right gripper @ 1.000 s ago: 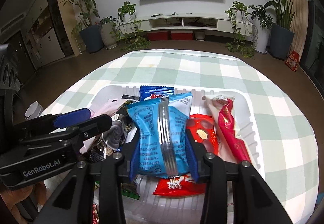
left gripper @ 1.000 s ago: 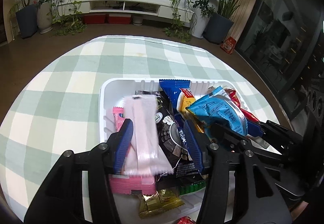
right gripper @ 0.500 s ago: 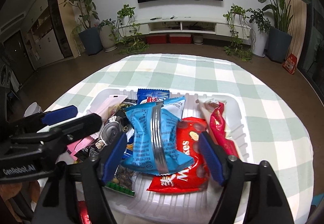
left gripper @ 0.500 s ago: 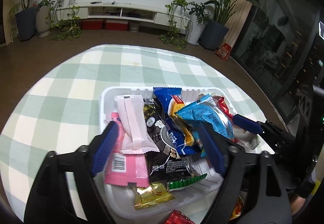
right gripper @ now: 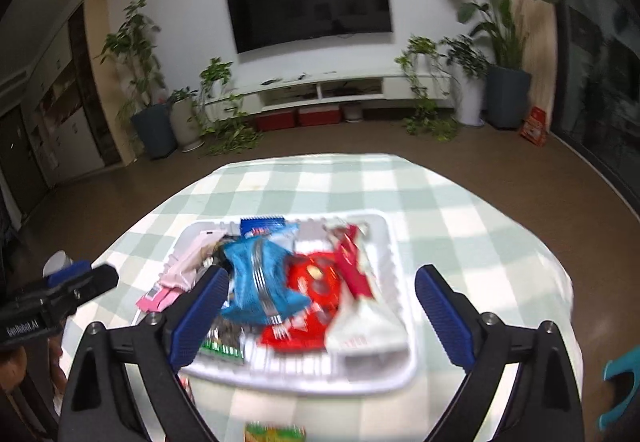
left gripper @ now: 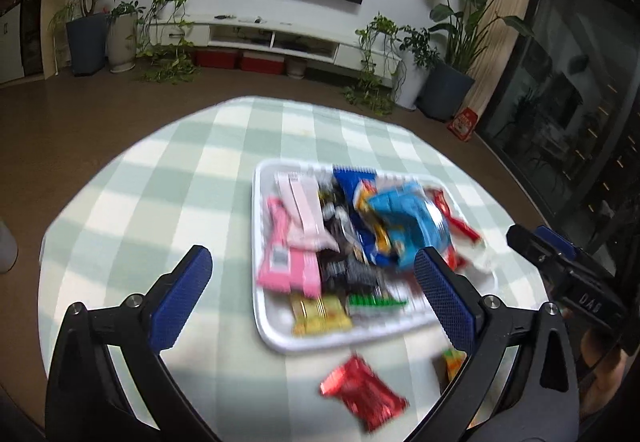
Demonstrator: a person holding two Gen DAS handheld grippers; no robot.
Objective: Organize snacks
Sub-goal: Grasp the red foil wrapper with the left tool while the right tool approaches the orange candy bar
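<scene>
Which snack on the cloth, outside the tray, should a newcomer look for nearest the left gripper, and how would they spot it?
Start at the white tray on the green checked tablecloth. Just in front of its near rim, on bare cloth, lies a shiny red packet. Unlike the piled snacks, it lies alone outside the tray.

Left gripper (left gripper: 310,300): matte black plastic frame, two angular arms, each with triangular cut-out near base. Fingers (left gripper: 180,298) faced with blue pads, fine diamond-grid texture, rounded tips. Two silver round screws per arm at the pivots. Right gripper (right gripper: 320,312): same build, black arms, blue textured pads, silver screws, triangular cut-outs. Seen from the side in the other camera, each gripper shows a blocky black body with a blue pad on top; white lettering "GenRobot.AI" on the left one, the right one's lettering blurred. Part of a hand (left gripper: 600,358) shows below the right gripper body; no sleeve visible.
</scene>
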